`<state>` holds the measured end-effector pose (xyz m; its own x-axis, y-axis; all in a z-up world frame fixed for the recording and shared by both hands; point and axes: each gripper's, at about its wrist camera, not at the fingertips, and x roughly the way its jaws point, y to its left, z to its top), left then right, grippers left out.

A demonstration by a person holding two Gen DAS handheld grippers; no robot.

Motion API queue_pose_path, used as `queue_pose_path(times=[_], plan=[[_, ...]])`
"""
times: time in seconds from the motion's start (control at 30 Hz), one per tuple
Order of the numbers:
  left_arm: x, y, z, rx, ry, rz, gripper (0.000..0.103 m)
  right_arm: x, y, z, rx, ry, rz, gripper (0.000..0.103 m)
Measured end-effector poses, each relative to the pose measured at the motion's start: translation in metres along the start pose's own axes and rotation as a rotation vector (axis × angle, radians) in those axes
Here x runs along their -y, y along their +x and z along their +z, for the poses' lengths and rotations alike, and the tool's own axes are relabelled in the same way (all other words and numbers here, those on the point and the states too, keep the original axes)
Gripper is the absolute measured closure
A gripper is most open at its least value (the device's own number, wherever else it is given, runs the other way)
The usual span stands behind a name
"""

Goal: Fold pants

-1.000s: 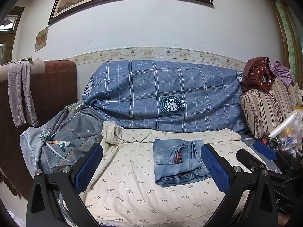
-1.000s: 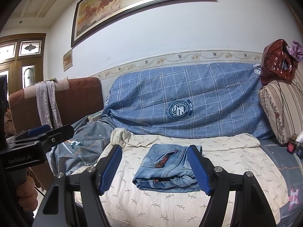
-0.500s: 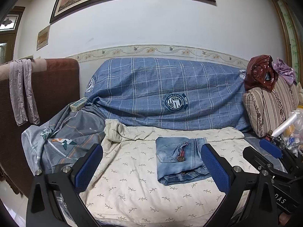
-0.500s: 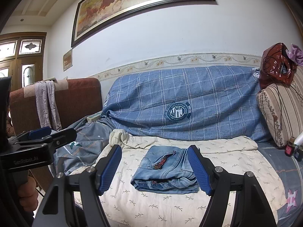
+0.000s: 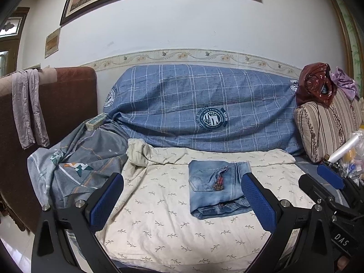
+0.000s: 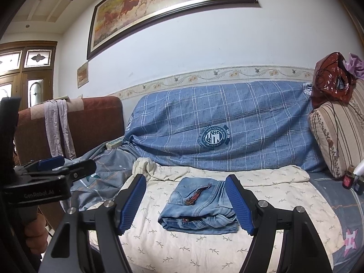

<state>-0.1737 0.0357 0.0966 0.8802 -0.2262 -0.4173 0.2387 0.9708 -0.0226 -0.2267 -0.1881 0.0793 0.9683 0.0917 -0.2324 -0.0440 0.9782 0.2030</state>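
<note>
The light blue denim pants (image 5: pixel 216 187) lie folded into a small stack on the cream leaf-print sheet (image 5: pixel 159 216), a red-brown embroidered patch on top. From the right wrist view the same pants (image 6: pixel 200 207) show their folded edges toward me. My left gripper (image 5: pixel 182 201) stands open in front of the sheet, nothing between its blue pads. My right gripper (image 6: pixel 185 201) is open too, held short of the pants and touching nothing. Each gripper appears at the edge of the other's view.
A blue plaid cover (image 5: pixel 204 107) drapes the sofa back. A grey printed blanket (image 5: pixel 79 163) lies crumpled at the left beside a brown armrest (image 5: pixel 56 104). A striped cushion (image 5: pixel 327 122), a red bag and small bottles crowd the right end.
Both views have shifted slightly, so the pants sit a little differently in frame. The pants stay folded in place and both grippers keep the same opening.
</note>
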Motion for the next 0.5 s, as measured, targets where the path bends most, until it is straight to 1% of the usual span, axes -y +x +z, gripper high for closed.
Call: queue_pose_path(times=[0.2,0.5], plan=[[0.008,0.007,-0.003,-0.021,0.015,-0.014,0.0,0.011,0.001,-0.004,-0.005,0.023,-0.007,0.028],[0.017,0.013,-0.004,-0.029,0.033,-0.036,0.0,0.022,0.005,-0.008,-0.021,0.048,-0.017,0.028]])
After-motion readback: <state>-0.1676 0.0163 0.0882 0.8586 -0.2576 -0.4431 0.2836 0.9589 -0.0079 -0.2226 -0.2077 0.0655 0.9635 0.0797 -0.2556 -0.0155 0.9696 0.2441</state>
